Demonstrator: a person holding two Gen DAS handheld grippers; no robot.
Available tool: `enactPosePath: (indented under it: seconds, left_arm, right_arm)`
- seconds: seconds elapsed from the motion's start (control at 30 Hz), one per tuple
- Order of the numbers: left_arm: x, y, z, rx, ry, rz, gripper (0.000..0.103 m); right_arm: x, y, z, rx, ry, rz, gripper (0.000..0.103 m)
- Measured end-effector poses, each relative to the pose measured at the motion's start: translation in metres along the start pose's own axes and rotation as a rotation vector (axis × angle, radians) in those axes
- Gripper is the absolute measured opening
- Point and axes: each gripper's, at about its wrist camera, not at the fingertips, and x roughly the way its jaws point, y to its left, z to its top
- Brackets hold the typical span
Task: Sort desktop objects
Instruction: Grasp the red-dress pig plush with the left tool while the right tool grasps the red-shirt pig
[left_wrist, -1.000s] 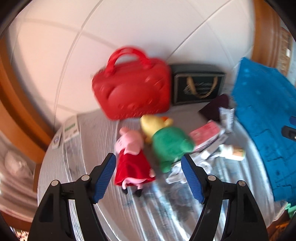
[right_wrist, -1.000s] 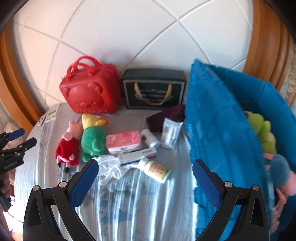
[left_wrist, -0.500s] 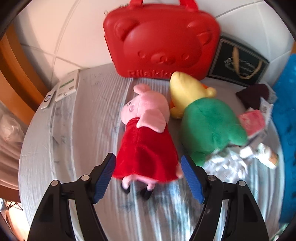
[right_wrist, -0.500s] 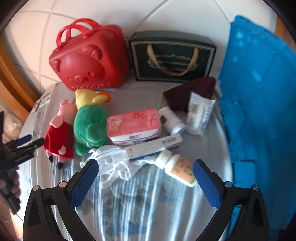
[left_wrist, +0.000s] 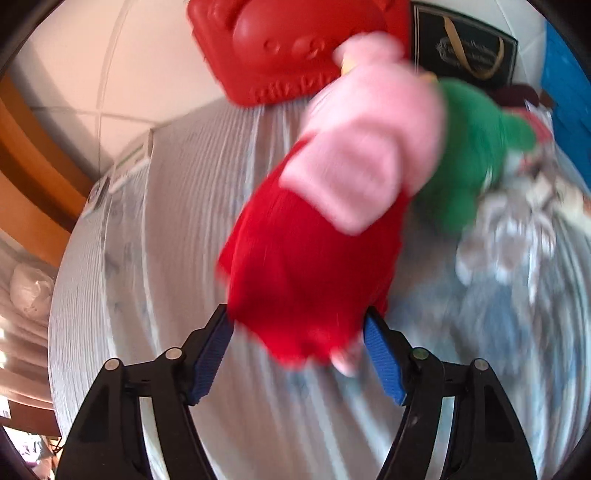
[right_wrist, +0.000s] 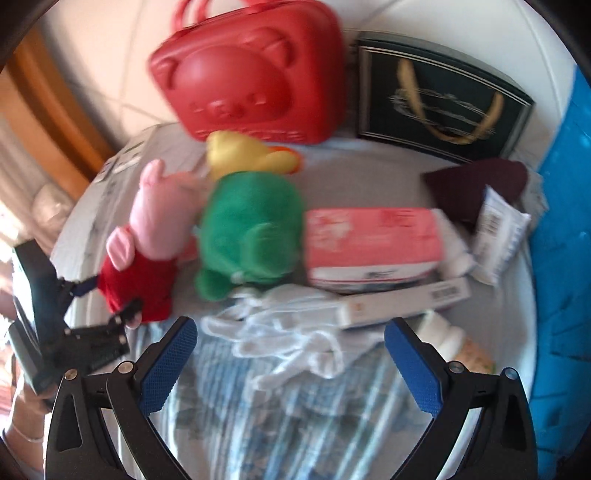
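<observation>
Straddling the red skirt of the pig plush (left_wrist: 332, 221), the left tongs (left_wrist: 297, 354) have their blue pads against either side of the toy's lower body; the picture is blurred, so whether the pads truly press the cloth or only flank it cannot be told. From the right wrist view the same left tongs (right_wrist: 107, 299) show as a black frame at the far left, their tips at the hem of the pig plush (right_wrist: 147, 240).

Just right of the pig, touching it, lies the green plush (left_wrist: 469, 147) with a yellow head (right_wrist: 240, 151). Beyond both toys stands the red bear-face case (left_wrist: 295, 48), and to its right a dark gift bag with gold handles (left_wrist: 465, 51).

The right tongs (right_wrist: 290, 363) are spread wide and hold nothing. Between and just ahead of their pads lies a crumpled white cloth (right_wrist: 288, 332) on the striped table cover (right_wrist: 295, 424). Ahead of them sits a pink tissue pack (right_wrist: 373, 240), with a long white box (right_wrist: 402, 299) in front of it. Close to the right pad lies a white bottle (right_wrist: 454, 343). Farther right are a white sachet (right_wrist: 498, 232), a maroon cloth (right_wrist: 476, 188) and a blue fabric bin (right_wrist: 561, 258).
</observation>
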Motion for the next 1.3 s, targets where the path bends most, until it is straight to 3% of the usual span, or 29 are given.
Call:
enactPosePath:
  seconds: [0.1, 0.2, 0.33, 0.43, 0.53, 0.6, 0.67, 0.77, 0.9, 1.0, 1.07, 1.13, 1.27, 1.3]
  left_arm:
    - [0.005, 0.022, -0.028, 0.004, 0.035, 0.061, 0.069]
    - [-0.003, 0.039, -0.037, -0.052, 0.047, 0.018, 0.069]
    - [-0.031, 0.039, -0.019, -0.169, -0.038, -0.063, 0.071]
    - [-0.035, 0.024, 0.004, -0.216, -0.097, -0.080, 0.077]
    - [-0.005, 0.008, 0.031, -0.186, -0.070, -0.049, 0.077]
    - [0.024, 0.005, 0.038, -0.152, -0.018, -0.041, 0.077]
    - [0.031, 0.007, 0.034, -0.131, -0.040, -0.030, 0.076]
    - [0.025, 0.017, 0.018, -0.095, -0.068, -0.078, 0.073]
    - [0.029, 0.026, -0.001, -0.057, -0.039, -0.110, 0.070]
    - [0.043, 0.031, -0.014, -0.048, 0.013, -0.052, 0.061]
    - [0.042, 0.043, -0.026, -0.107, 0.030, -0.099, 0.061]
    - [0.032, 0.055, -0.033, -0.150, 0.023, -0.135, 0.061]
    - [0.005, 0.057, -0.041, -0.143, 0.027, -0.110, 0.061]
    - [-0.005, 0.062, -0.042, -0.161, 0.003, -0.128, 0.061]
  right_arm:
    - [-0.003, 0.017, -0.011, -0.010, -0.015, 0.039, 0.103]
    - [-0.003, 0.028, -0.017, -0.015, -0.025, 0.056, 0.103]
    - [0.001, 0.032, -0.013, 0.001, -0.055, 0.057, 0.103]
    - [0.006, 0.042, -0.004, -0.031, -0.049, 0.069, 0.103]
    - [0.010, 0.056, 0.007, -0.069, -0.055, 0.048, 0.097]
    - [0.015, 0.066, 0.020, -0.098, -0.057, 0.053, 0.072]
    - [0.022, 0.071, 0.030, -0.110, -0.048, 0.064, 0.060]
    - [0.032, 0.079, 0.048, -0.135, -0.057, 0.080, 0.060]
    - [0.046, 0.095, 0.078, -0.159, -0.079, 0.124, 0.063]
    - [0.069, 0.109, 0.095, -0.163, -0.043, 0.133, 0.064]
    - [0.086, 0.115, 0.083, -0.168, 0.057, 0.124, 0.064]
    - [0.085, 0.117, 0.059, -0.202, 0.067, 0.104, 0.064]
    - [0.082, 0.105, 0.025, -0.168, 0.105, 0.157, 0.063]
    - [0.083, 0.104, 0.017, -0.169, 0.119, 0.156, 0.058]
